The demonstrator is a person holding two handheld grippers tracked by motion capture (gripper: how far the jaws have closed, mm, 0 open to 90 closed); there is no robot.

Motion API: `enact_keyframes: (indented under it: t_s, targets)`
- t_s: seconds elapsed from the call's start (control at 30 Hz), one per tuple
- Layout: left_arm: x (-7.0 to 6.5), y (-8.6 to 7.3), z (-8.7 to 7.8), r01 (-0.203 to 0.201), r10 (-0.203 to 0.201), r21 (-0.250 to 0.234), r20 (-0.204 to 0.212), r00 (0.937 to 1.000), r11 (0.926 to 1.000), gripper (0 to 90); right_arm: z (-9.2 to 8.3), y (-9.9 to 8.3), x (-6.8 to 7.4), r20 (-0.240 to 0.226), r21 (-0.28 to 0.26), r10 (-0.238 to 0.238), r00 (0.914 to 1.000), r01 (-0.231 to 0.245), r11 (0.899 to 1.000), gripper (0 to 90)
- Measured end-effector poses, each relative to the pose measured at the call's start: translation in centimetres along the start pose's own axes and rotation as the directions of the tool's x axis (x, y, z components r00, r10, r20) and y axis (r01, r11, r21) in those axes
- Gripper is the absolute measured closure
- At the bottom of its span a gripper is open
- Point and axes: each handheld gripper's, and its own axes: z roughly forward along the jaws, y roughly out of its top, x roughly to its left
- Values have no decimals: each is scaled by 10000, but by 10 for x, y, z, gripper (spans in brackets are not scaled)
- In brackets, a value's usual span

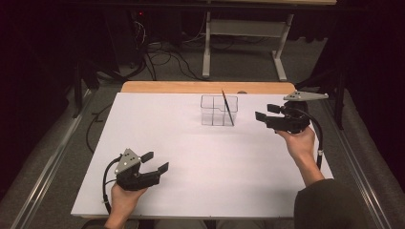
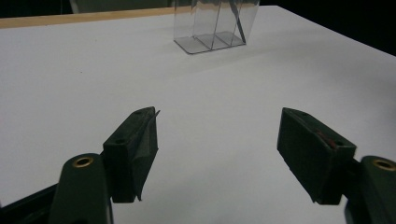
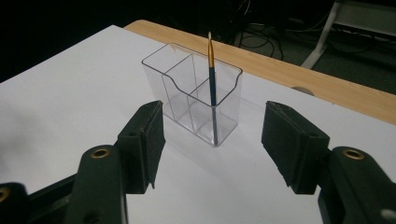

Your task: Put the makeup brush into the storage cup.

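We are holding the right gripper [image 1: 264, 112] just to the right of the clear organiser [image 1: 218, 110], its jaws spread wide and pinching nothing. The organiser is standing upright on the far middle of the white table [image 1: 191, 157], and a thin paintbrush [image 1: 228, 107] is leaning inside it, its tip rising above the rim. In the right gripper view the paintbrush [image 3: 212, 88] is standing in the organiser's [image 3: 187, 93] near-right compartment, as far as we can tell through the clear walls, and it is lining up almost between the two jaws.

We are judging that this is the approach step: the right gripper is aiming at the paintbrush, but nothing is gripped yet. The next move is calling for us to bring the open jaws to either side of the shaft above the rim, without nudging the light organiser, then close on it and lift straight up.

We are resting the left gripper [image 1: 155, 162] at the near left of the table, well apart from the organiser, its jaws likewise spread and empty.
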Motion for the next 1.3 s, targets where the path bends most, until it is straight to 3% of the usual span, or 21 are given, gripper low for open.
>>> enact_keyframes:
  t_s: [0.77, 1.3]
  targets:
    - [0, 0, 0, 90, -90, -34, -19, 10000, 10000, 294, -18, -16, 2, -31, -177, -194, 9998, 193, 9997, 410]
    - [0, -1, 0, 80, -80, -10, -18, 10000, 10000, 294, -30, -25, 2, -109, -338, -74, 9999, 71, 9994, 410]
